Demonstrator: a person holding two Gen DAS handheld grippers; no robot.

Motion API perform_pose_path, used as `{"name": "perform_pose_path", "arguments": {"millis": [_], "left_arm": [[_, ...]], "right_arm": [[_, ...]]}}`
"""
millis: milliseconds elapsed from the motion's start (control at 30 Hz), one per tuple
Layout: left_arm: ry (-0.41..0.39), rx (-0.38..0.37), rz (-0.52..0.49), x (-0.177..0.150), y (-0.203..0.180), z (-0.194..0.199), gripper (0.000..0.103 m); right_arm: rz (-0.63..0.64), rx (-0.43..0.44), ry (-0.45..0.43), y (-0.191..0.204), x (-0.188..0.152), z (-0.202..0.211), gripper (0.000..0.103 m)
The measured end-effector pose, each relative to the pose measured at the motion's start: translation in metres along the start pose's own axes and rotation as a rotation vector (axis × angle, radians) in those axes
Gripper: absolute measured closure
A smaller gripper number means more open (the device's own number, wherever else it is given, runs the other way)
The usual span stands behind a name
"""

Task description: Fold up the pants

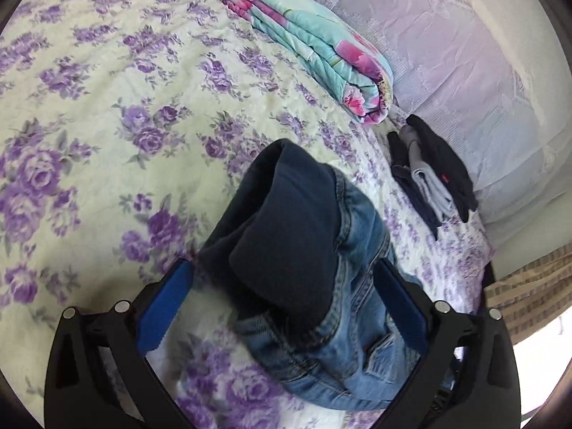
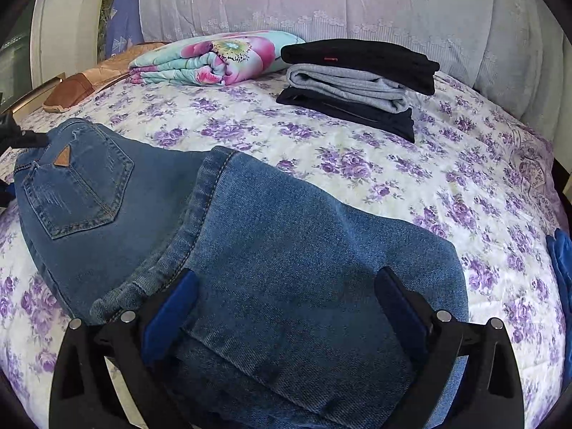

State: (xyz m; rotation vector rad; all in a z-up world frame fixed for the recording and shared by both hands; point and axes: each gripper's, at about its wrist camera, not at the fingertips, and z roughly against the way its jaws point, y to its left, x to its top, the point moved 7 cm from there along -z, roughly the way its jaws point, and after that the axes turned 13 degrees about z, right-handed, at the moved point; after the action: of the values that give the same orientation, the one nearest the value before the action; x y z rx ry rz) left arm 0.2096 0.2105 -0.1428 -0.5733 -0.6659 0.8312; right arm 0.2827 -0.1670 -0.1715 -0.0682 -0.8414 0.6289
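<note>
Blue jeans (image 2: 286, 250) lie folded on the flowered bedspread (image 2: 357, 164), a back pocket (image 2: 82, 193) with a brown patch facing up at the left. My right gripper (image 2: 287, 271) stands open, wide, low over the folded leg, and the denim runs under and between its blue pads. In the left wrist view the waist of the jeans (image 1: 361, 236), with its dark lining (image 1: 286, 214) turned out, is bunched between the fingers of my left gripper (image 1: 287, 264). That gripper is just as wide open. Whether its pads touch the cloth is unclear.
A folded floral quilt (image 2: 214, 57) and a stack of folded black, grey and navy clothes (image 2: 357, 78) sit at the head of the bed, before lace-covered pillows (image 2: 321, 0). A brown cushion (image 2: 78, 85) lies far left. Blue cloth (image 2: 561, 261) shows at the right edge.
</note>
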Motion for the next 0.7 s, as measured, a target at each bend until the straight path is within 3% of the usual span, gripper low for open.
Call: {"name": "perform_pose_path", "arguments": {"millis": [133,167,200,300,400,533,567,633,700], "left_arm": [[0.016,-0.073,0.053,0.003,0.002,0.003,0.007],[0.007,-0.086,0.05,0.003,0.003,0.006,0.02],[-0.006,-0.076,0.048,0.003,0.005,0.008,0.043],[0.006,-0.153,0.042,0.002,0.003,0.012,0.065],[-0.02,-0.179,0.018,-0.001,-0.006,0.022,0.069],[-0.081,-0.194,-0.096,-0.01,-0.04,0.049,0.072],[-0.095,-0.2,-0.137,-0.015,-0.054,0.056,0.072],[-0.117,-0.21,-0.202,-0.023,-0.077,0.065,0.073],[-0.142,-0.22,-0.27,-0.034,-0.104,0.073,0.073]], "right_arm": [[-0.002,0.006,0.001,-0.005,0.0,-0.004,0.003],[-0.002,0.006,0.0,-0.004,0.0,-0.004,0.003],[-0.003,0.007,0.001,-0.005,0.0,-0.004,0.003],[-0.003,0.008,0.001,-0.004,0.0,-0.003,0.003],[-0.008,0.012,-0.009,-0.005,0.0,-0.001,0.004],[-0.133,-0.058,-0.223,-0.034,0.006,0.053,0.004],[-0.153,-0.089,-0.23,-0.041,0.004,0.061,0.004],[-0.122,-0.146,-0.093,-0.048,-0.009,0.046,0.004],[-0.048,-0.131,0.101,-0.039,-0.031,0.005,0.004]]}}
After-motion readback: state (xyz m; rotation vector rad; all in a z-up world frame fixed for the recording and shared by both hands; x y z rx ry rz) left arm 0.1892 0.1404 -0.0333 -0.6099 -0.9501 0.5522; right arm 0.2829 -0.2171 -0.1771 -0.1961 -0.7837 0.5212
